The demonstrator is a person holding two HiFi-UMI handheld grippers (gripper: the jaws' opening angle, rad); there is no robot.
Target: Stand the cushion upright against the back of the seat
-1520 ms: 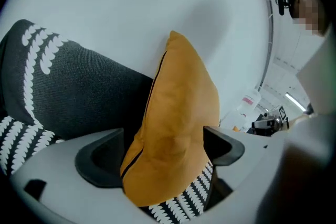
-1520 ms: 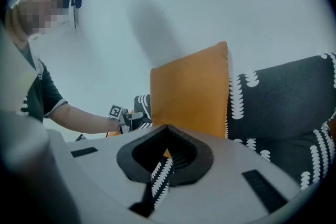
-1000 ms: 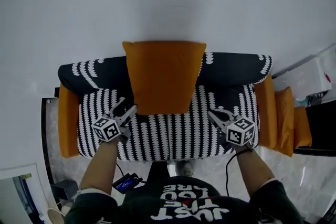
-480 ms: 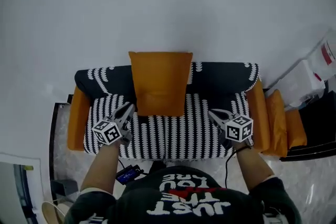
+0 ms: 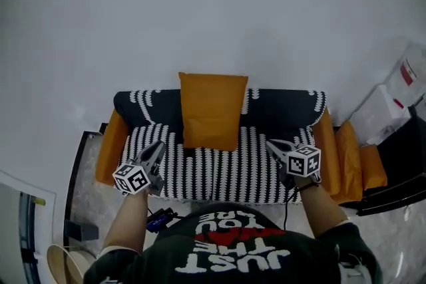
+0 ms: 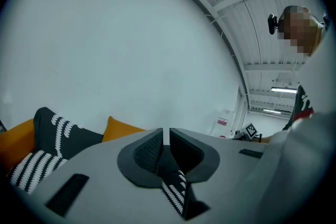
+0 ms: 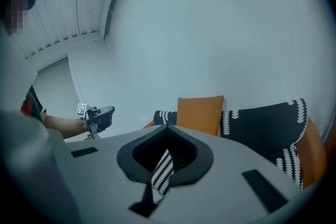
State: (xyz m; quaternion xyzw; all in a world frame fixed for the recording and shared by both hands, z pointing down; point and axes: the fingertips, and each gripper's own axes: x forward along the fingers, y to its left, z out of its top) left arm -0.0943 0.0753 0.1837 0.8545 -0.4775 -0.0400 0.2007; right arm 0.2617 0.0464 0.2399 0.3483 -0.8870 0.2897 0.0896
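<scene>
The orange cushion (image 5: 213, 110) stands upright on the black-and-white patterned sofa (image 5: 219, 169), leaning against its dark backrest (image 5: 283, 104). My left gripper (image 5: 158, 148) hovers over the seat's front left, clear of the cushion, its jaws shut with nothing between them. My right gripper (image 5: 270, 143) hovers over the front right, also shut and empty. In the left gripper view the left gripper (image 6: 166, 136) points at the wall, the cushion (image 6: 121, 128) just peeking above it. From the right gripper (image 7: 167, 128) I see the cushion (image 7: 200, 113) upright.
Orange armrests flank the seat, left (image 5: 110, 146) and right (image 5: 326, 143), with further orange pads (image 5: 353, 156) to the right. White boxes (image 5: 389, 100) stand at the far right. A white wall (image 5: 200, 10) rises behind the sofa. A small dark device (image 5: 160, 219) lies on the floor.
Both grippers drew back from the cushion and rose. The left jaws went from open to shut. The cushion kept standing against the backrest.
</scene>
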